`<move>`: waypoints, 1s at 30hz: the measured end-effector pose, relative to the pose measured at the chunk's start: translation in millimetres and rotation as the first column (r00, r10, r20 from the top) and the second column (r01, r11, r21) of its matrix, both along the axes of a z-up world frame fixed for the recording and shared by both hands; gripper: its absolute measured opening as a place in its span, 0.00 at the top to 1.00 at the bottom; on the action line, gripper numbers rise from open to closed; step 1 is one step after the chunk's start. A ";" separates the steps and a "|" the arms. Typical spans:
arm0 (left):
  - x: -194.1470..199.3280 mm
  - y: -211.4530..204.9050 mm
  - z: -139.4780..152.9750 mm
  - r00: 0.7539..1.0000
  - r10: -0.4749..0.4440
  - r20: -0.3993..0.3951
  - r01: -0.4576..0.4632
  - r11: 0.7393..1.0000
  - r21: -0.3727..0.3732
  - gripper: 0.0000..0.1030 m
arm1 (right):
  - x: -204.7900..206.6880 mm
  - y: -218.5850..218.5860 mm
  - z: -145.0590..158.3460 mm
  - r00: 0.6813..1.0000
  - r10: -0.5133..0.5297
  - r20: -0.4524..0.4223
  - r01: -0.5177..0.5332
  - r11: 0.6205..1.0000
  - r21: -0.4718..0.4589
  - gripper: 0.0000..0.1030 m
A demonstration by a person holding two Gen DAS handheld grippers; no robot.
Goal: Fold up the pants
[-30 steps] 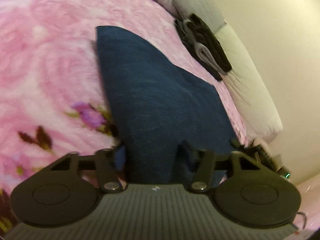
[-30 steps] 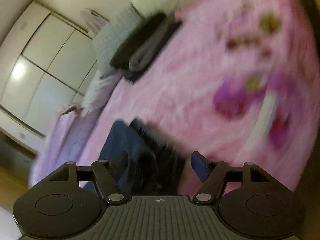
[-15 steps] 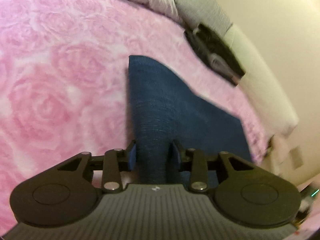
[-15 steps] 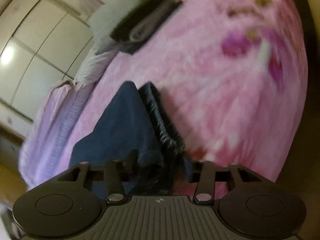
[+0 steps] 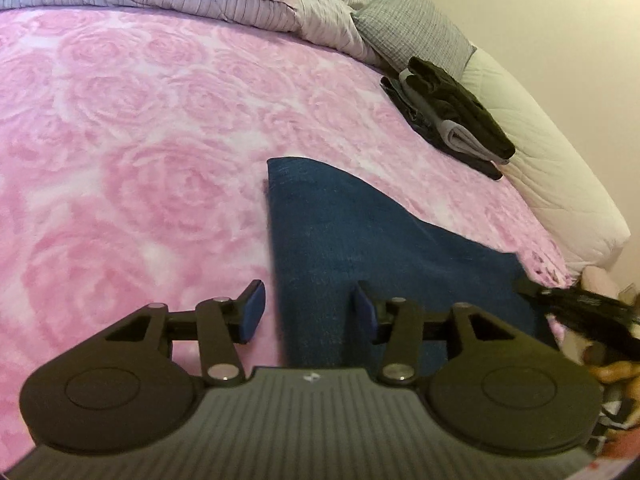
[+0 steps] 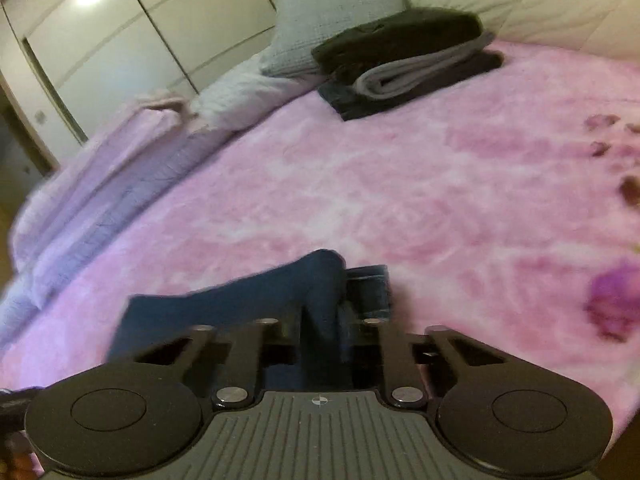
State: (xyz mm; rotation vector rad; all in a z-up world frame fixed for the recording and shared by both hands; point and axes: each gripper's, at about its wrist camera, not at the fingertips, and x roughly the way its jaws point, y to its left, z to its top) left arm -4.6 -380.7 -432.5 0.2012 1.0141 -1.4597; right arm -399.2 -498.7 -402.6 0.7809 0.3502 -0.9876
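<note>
1. The left gripper (image 5: 306,312) is opening, its jaws part-spread astride an edge of the dark blue pants (image 5: 360,236), pads clear of the cloth.
2. The right gripper (image 6: 326,344) is closing, pinching a raised fold of the pants (image 6: 280,292) on the pink blanket (image 6: 440,200).

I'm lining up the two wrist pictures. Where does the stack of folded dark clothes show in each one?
Left wrist view: the stack of folded clothes lies upper right, at the far edge of the pink blanket, beside the white pillow.
Right wrist view: the same stack lies top centre, right of the grey pillow.
Shared landmark: the blue pants, low in both views.
</note>
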 end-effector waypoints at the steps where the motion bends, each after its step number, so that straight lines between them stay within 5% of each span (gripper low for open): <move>1: -3.2 -1.9 0.2 1.000 -0.008 0.016 0.008 1.000 -0.007 0.58 | -0.9 3.7 5.9 1.000 -0.008 -0.011 0.008 1.000 -0.030 0.96; 5: -20.4 -10.3 -2.2 0.990 -0.036 0.136 0.037 0.999 -0.007 0.54 | 15.4 4.5 -10.6 0.976 -0.038 -0.212 0.031 0.999 -0.036 0.92; 7: -26.2 -12.3 3.4 0.978 -0.041 0.202 0.042 0.999 0.000 0.56 | 21.3 9.8 -7.2 0.958 -0.057 -0.282 0.037 0.997 -0.075 0.72; 10: -31.7 -15.3 23.7 0.952 -0.015 0.305 0.031 0.998 -0.047 0.65 | 29.1 19.5 12.5 0.924 -0.108 -0.368 0.060 0.989 -0.139 0.65; 14: -43.9 -40.0 38.5 0.946 -0.049 0.321 0.077 0.994 -0.077 0.65 | 36.5 23.1 24.7 0.939 -0.049 -0.340 -0.034 0.972 -0.234 0.69; 16: -54.2 -57.7 33.6 0.937 -0.081 0.339 0.113 0.991 -0.074 0.65 | 44.4 11.1 13.0 0.935 -0.017 -0.354 -0.061 0.977 -0.207 0.87; 20: -68.0 -84.3 -2.1 0.915 -0.146 0.376 0.146 0.989 0.028 0.66 | 48.2 -2.4 -26.2 0.901 -0.011 -0.433 -0.075 0.981 -0.181 0.90; 25: -66.7 -58.0 11.6 0.927 -0.129 0.353 0.132 0.991 0.018 0.72 | 22.9 13.4 -6.0 0.925 -0.042 -0.378 -0.024 0.985 -0.169 0.90; 30: -80.5 10.5 37.8 0.931 -0.158 0.330 0.168 0.986 -0.002 0.72 | -10.3 93.3 30.6 0.953 -0.040 -0.301 -0.024 0.978 -0.205 0.90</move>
